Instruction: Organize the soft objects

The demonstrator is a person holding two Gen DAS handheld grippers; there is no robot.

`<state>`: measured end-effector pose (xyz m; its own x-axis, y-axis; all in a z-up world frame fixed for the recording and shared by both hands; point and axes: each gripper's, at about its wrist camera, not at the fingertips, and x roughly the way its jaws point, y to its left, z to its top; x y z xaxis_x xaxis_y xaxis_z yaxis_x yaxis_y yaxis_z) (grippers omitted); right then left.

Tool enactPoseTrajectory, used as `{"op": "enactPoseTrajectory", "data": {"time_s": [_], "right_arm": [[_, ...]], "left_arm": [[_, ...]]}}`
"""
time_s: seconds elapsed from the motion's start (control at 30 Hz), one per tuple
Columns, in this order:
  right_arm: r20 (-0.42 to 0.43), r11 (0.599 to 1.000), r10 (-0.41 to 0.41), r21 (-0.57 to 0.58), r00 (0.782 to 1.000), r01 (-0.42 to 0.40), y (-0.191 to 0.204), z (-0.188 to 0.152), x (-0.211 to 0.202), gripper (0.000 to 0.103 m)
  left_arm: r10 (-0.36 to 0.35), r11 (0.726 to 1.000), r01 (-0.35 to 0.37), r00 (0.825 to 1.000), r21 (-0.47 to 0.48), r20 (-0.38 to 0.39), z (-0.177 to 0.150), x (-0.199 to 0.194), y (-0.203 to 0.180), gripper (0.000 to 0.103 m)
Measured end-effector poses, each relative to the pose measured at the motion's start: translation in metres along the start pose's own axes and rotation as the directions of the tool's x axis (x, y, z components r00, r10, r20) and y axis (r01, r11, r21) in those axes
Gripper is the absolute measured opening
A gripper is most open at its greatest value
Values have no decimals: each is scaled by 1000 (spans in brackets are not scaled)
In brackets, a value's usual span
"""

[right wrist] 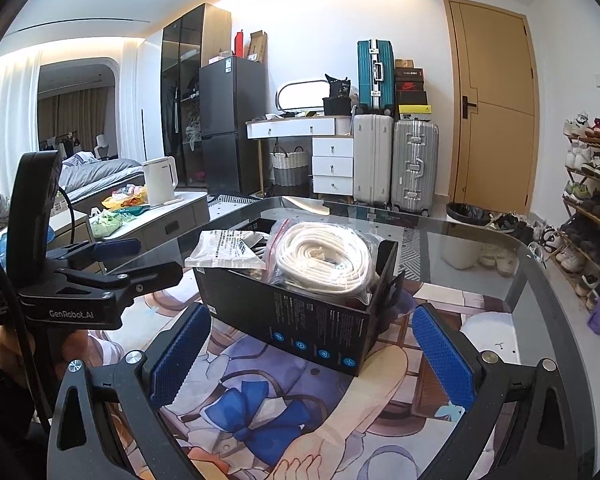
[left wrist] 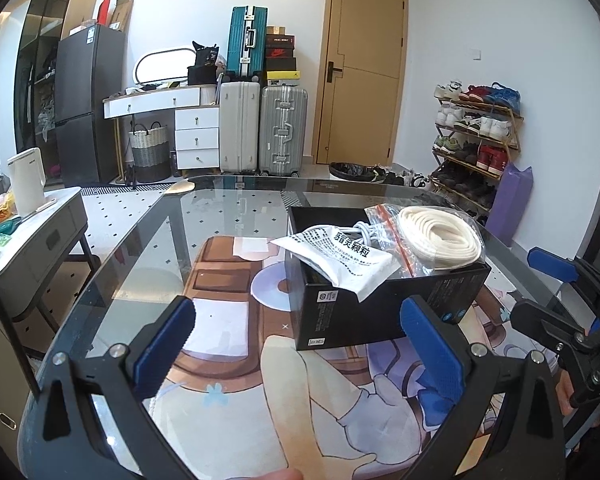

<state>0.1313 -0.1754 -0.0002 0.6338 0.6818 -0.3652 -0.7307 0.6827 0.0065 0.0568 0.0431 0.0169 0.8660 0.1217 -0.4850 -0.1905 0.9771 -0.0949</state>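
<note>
Both grippers: left gripper [left wrist: 296, 340], right gripper [right wrist: 312, 352] apart, empty | risk: white sachet [left wrist: 336, 260] overhangs black box [left wrist: 380, 308] rim, a nudge drops it on counter [left wrist: 148, 240]

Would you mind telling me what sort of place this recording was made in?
Most likely a lived-in studio flat or bedroom: a bed at the back, stacked suitcases beside a fridge, and a full shoe rack by the door.
</note>
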Motion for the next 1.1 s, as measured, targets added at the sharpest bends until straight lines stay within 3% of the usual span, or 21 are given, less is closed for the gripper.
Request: {"op": "enactPoseTrajectory", "data": {"time_s": [1.1], "right_arm": [[2, 1000, 1, -5, 1000, -1, 1, -1, -1, 102]], "left_arm": [[-1, 998, -1, 999, 66, 37, -2, -8, -14, 103]]}}
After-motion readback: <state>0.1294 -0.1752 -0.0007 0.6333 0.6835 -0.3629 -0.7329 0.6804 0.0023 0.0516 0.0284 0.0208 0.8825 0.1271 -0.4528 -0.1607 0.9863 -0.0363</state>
